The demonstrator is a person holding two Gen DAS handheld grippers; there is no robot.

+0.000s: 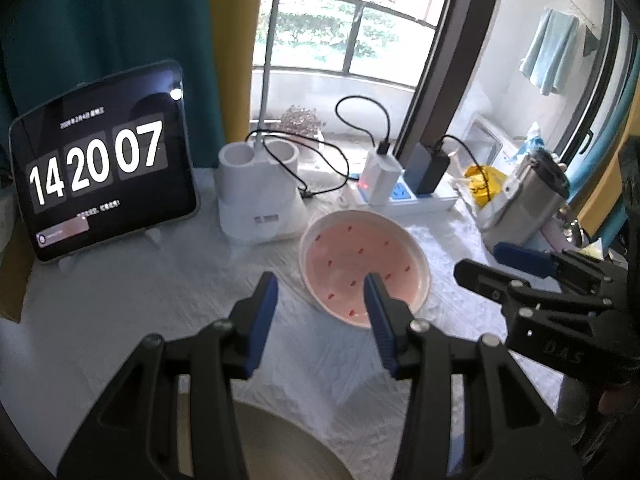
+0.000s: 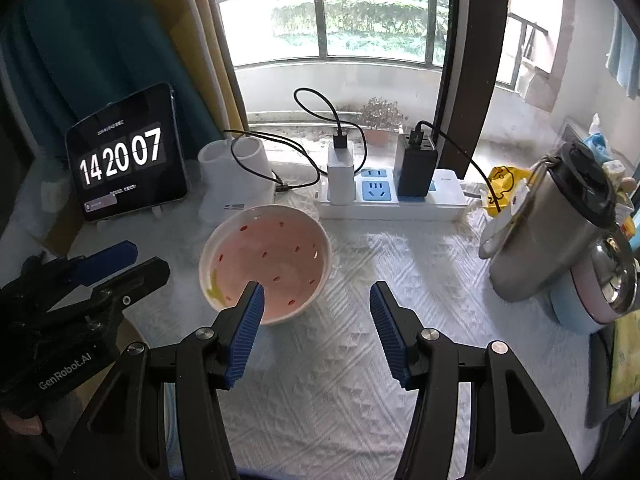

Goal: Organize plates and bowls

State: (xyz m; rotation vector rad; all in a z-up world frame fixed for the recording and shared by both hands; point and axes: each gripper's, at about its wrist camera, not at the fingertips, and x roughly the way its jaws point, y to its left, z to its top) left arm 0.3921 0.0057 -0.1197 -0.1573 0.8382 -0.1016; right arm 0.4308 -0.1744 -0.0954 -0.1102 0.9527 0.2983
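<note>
Beige dish rim (image 1: 288, 440) under L gripper (image 1: 320, 294), fingers apart, empty, R gripper (image 2: 316, 304) likewise wide, empty, pink bowl (image 2: 266, 264) btwn both on white cloth (image 2: 360, 360), tablet clock (image 2: 126, 160) behind.

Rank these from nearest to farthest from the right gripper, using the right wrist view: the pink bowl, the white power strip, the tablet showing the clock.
1. pink bowl: just ahead-left of the right gripper, by its left finger.
2. white power strip: farther back, ahead and slightly right.
3. tablet: far back-left, propped upright.
</note>
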